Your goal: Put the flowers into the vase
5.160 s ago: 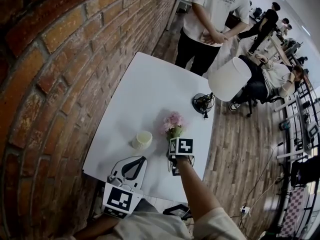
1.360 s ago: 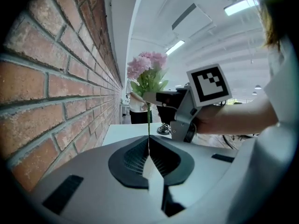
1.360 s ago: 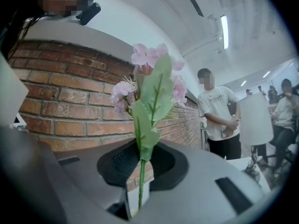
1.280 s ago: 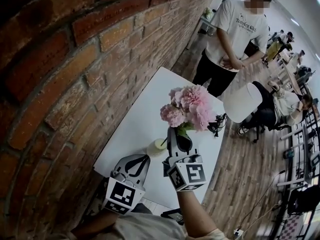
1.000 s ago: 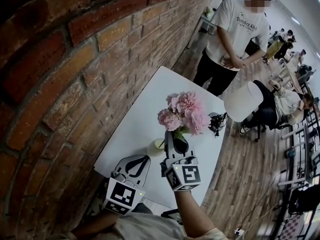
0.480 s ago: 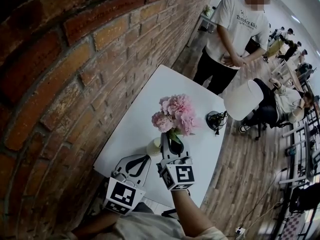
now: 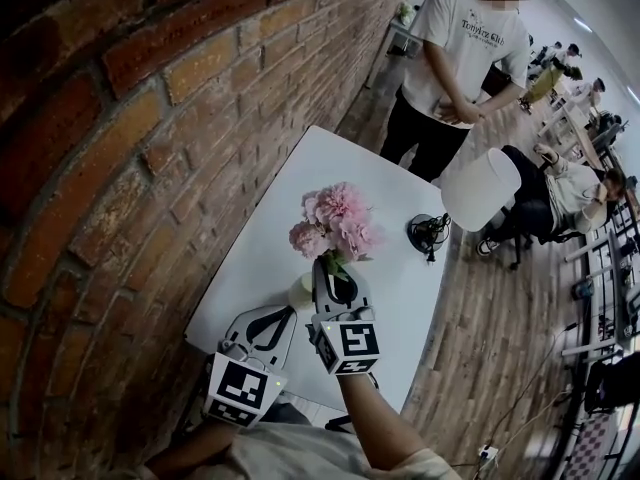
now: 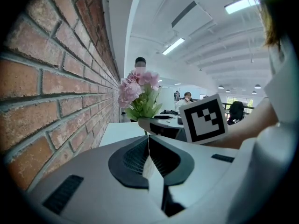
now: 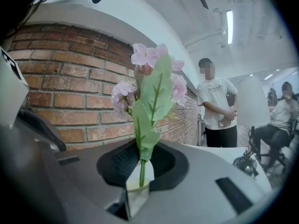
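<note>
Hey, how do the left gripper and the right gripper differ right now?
The right gripper is shut on the pink flowers' stem; the left gripper is shut on nothing. The right gripper reaches out to the vase; the left gripper sits further back, short of it. Shared: both are white, with jaws closed.

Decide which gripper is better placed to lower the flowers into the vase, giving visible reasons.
Right. The right gripper is shut on the stem of the flowers, holding them upright close to the vase. The left gripper is shut on nothing, farther back near the edge of the table.
</note>
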Demonstrator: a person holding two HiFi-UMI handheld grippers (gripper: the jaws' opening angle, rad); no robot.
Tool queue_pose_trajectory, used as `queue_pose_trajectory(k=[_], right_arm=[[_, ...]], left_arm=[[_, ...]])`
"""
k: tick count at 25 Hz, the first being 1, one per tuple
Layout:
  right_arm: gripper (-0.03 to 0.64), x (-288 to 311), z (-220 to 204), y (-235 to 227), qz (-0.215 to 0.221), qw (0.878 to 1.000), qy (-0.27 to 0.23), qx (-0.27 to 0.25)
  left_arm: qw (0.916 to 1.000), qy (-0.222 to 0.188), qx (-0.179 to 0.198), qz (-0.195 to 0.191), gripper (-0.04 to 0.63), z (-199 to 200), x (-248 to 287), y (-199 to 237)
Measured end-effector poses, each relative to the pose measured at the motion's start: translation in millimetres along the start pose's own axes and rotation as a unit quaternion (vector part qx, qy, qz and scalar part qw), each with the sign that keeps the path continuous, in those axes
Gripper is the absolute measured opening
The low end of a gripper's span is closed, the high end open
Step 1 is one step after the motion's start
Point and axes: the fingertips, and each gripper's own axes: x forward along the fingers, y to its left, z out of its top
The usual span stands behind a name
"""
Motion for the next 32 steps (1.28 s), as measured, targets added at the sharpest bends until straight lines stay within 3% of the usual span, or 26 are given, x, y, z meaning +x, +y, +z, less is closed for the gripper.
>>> queue_pose_trajectory(k=[32], right_arm=[[0.058, -4.4, -17.1, -0.7, -0.022, 0.999, 0.034, 0.000]], left_arm=[[0.9999, 0.007, 0.009, -0.005, 0.009, 2.3, 6.9, -9.1]])
